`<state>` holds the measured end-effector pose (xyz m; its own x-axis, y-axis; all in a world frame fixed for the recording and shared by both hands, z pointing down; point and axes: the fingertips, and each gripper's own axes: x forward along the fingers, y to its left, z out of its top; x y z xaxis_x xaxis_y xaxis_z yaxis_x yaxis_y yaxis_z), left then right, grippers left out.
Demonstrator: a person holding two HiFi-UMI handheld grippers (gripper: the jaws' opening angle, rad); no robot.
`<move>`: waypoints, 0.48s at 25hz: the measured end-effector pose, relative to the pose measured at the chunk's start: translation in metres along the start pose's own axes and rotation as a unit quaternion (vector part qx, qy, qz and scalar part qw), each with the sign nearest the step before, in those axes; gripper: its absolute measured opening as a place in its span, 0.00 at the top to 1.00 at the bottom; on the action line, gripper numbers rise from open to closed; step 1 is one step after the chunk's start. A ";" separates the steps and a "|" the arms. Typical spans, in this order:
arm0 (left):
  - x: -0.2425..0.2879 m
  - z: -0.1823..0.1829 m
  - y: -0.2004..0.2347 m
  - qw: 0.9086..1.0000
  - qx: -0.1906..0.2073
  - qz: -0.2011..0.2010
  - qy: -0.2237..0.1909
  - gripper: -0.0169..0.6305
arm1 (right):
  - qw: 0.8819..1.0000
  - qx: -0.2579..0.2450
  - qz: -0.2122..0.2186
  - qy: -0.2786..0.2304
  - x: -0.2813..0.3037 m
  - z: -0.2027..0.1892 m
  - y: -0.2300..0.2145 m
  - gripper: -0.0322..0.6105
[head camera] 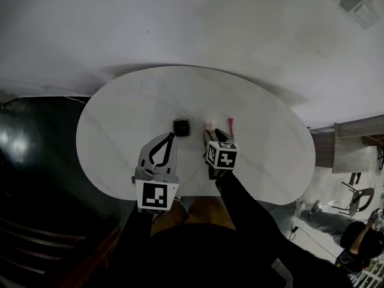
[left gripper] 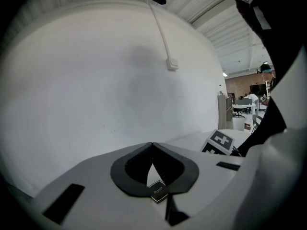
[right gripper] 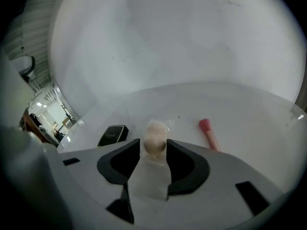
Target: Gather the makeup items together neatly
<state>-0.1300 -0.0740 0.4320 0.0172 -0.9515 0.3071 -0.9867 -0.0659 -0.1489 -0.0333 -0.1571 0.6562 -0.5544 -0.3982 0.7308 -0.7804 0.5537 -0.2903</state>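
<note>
A black square compact [head camera: 181, 126] lies on the white oval table [head camera: 120, 119], just past the tips of my left gripper [head camera: 172, 136], whose jaws meet at the tips. In the left gripper view the compact [left gripper: 157, 191] shows on the table through the gap behind the closed tips of that gripper [left gripper: 152, 145]. A beige sponge in a clear packet [right gripper: 155, 137] lies between the spread jaws of my right gripper [right gripper: 153, 148], and the pads do not press on it. A pink tube [right gripper: 209, 132] lies to its right. In the head view the sponge packet [head camera: 210, 125] and pink tube [head camera: 231, 125] sit ahead of the right gripper [head camera: 211, 139].
The compact [right gripper: 112, 135] lies left of the packet in the right gripper view. The table's near edge [head camera: 192, 197] runs just under both grippers. A dark floor lies to the left, and chairs [head camera: 354, 191] stand at the right.
</note>
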 end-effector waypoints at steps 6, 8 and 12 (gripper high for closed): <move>-0.001 -0.001 0.002 1.000 0.000 -0.006 -0.002 0.95 | 1.000 -0.016 -0.007 -0.003 0.003 0.002 0.007 0.65; -0.001 -0.001 0.004 1.000 0.002 -0.008 -0.002 0.95 | 0.999 -0.029 -0.017 -0.012 -0.003 0.006 0.003 0.65; -0.005 0.000 0.013 1.000 0.002 -0.005 -0.004 0.95 | 0.996 -0.052 -0.042 -0.065 -0.033 0.028 -0.008 0.64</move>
<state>-0.1428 -0.0697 0.4285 0.0277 -0.9535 0.3000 -0.9859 -0.0756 -0.1492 -0.0169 -0.1688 0.6172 -0.5257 -0.5340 0.6622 -0.7953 0.5848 -0.1599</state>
